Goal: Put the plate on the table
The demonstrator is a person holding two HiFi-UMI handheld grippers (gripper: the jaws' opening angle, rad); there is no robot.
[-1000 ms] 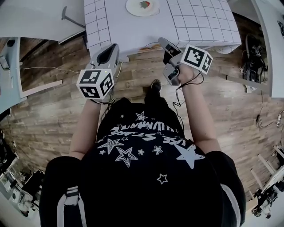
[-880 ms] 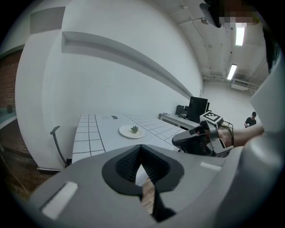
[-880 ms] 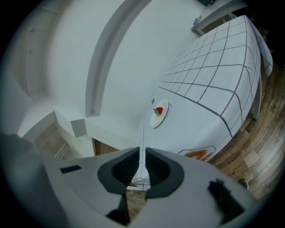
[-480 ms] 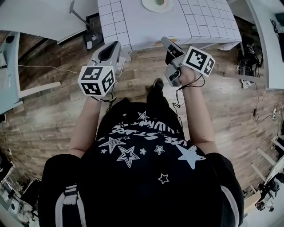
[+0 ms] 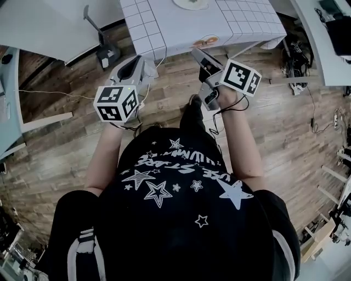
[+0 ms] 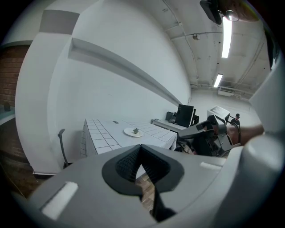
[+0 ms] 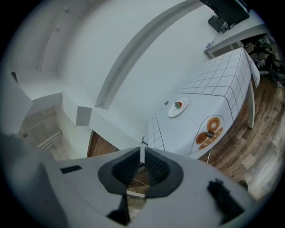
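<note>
A white plate [image 5: 190, 3] with a bit of food lies on the grid-cloth table [image 5: 181, 27] at the top of the head view, partly cut by the frame edge. Both grippers hang over the wooden floor, short of the table's near edge. My left gripper [image 5: 137, 60] is shut and holds nothing; in its own view the plate [image 6: 133, 132] lies far ahead on the table [image 6: 104, 133]. My right gripper [image 5: 194, 51] is also shut and empty; the plate [image 7: 178, 107] shows far beyond its jaws. The left gripper [image 6: 140, 148] sees the right gripper [image 6: 202, 133] beside it.
A chair [image 5: 101, 46] stands left of the table. White desks flank the floor at left [image 5: 44, 22], and another at right [image 5: 329, 38] carries a monitor. Cables [image 5: 315, 126] trail over the wood floor on the right. A doughnut print [image 5: 207, 41] marks the cloth's hanging front.
The table and plate have slid toward the top edge of the head view and look farther off. Both grippers keep their pose in front of the body, still shut and empty.
</note>
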